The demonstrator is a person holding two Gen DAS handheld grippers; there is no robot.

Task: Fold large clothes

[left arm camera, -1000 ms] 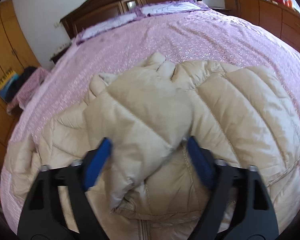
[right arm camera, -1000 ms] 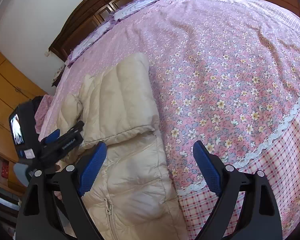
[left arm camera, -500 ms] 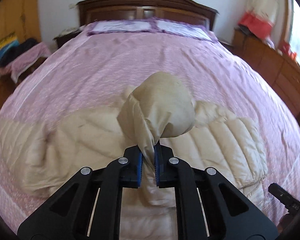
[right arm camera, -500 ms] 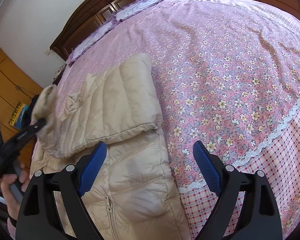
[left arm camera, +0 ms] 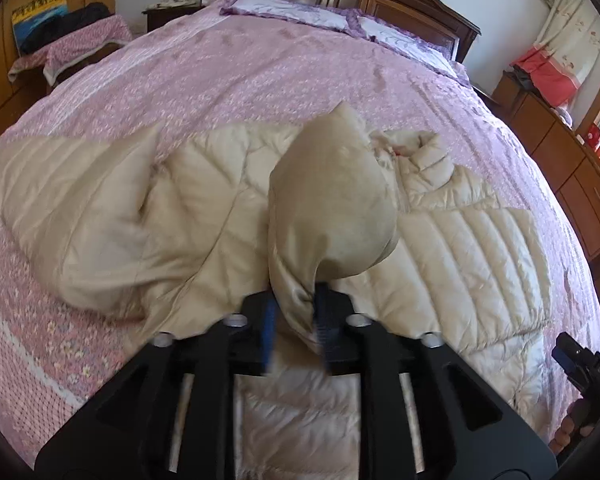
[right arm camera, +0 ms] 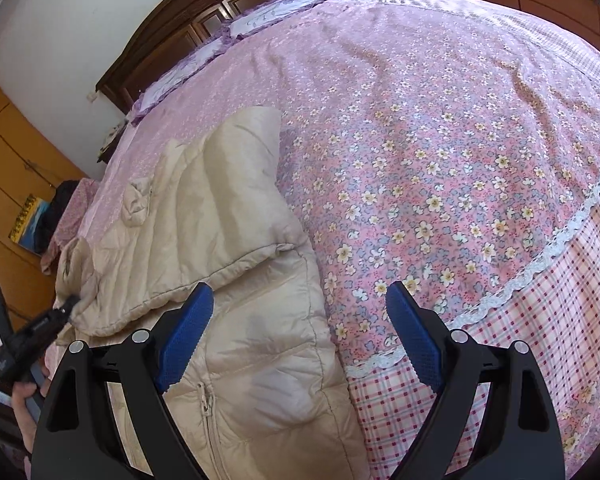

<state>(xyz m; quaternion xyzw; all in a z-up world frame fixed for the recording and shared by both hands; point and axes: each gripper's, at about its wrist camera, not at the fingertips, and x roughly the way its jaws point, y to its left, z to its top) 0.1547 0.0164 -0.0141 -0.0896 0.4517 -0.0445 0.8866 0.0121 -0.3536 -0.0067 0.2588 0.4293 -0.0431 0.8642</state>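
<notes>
Between the blue pads of the left tongs point(left arm camera: 294, 330) a gathered bunch of cream fabric, the cuff end of a sleeve point(left arm camera: 332, 200), stands up in a puffed lump. The jaws are opening, with the cloth between them and seemingly touching both pads. To finish this step well, I would let go only once the sleeve hangs over the jacket's chest, then draw the tongs back low, so the slippery shell is not dragged along. The right tongs point(right arm camera: 300, 344) are spread wide and empty, hovering over the jacket's near edge, where it meets the flowered bedspread point(right arm camera: 440, 140).

The padded jacket point(left arm camera: 460, 248) lies just ahead of both tongs on the bed, zip point(right arm camera: 208, 408) up. It is cream, quilted in soft ribs and slightly glossy. Its far sleeve is already folded across the body.
</notes>
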